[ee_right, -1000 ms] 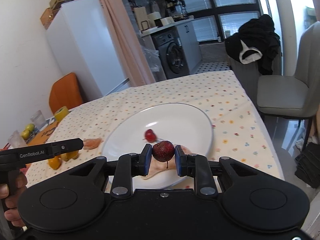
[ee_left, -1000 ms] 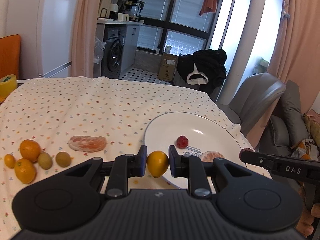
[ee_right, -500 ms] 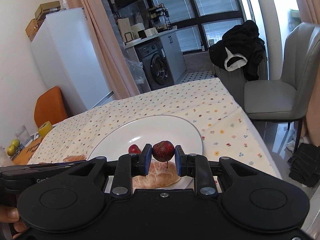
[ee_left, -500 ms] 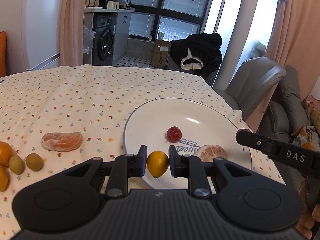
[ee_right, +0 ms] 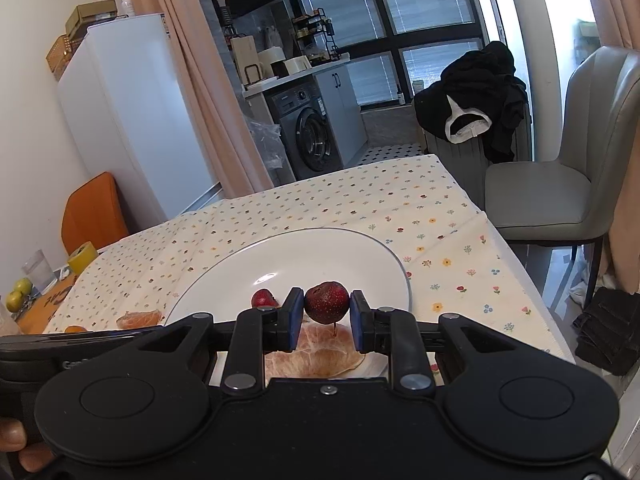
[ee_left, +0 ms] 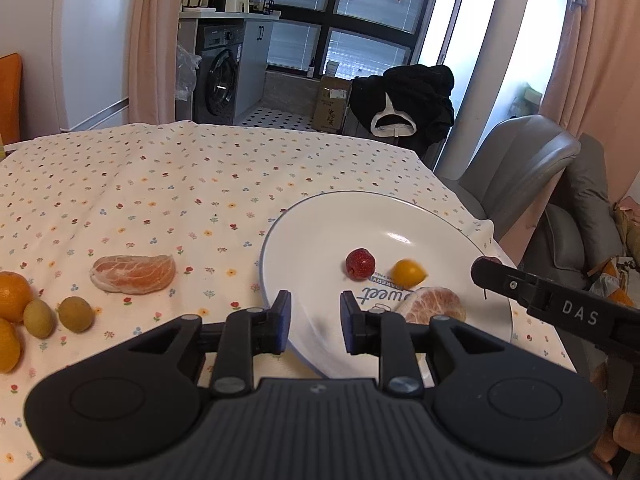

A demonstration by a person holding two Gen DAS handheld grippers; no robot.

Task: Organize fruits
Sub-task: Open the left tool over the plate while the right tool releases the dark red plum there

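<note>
1. Left hand-held gripper (ee_left: 313, 322) seen released, its jaws apart and empty, though half a second ago clamped on the small round yellow-orange fruit (ee_left: 407, 272).
2. That fruit found now on the large round white plate with thin blue rim (ee_left: 280, 236), slightly blurred, just beside the small bright red berry (ee_left: 360, 264) and near the peeled pale-orange citrus half (ee_left: 431, 311).
3. Judged from this: one more fruit delivered, left side free for the next pick; fruit perhaps not yet at rest.
4. Right hand-held gripper (ee_right: 326, 317) clenched on the dark red round fruit with short stem (ee_right: 327, 303), held above the near part of the plate, over the peeled citrus half; not yet put down.
5. Left on the flower-printed surface (ee_left: 160, 184): a second peeled citrus piece (ee_left: 133, 274), two small green-brown oval fruits (ee_left: 60, 316) and whole oranges (ee_left: 14, 294) at the far left edge.
6. Nothing seen blocking the way to them; only the right hand-held gripper close over the plate, a possible crowding at the next drop.
</note>
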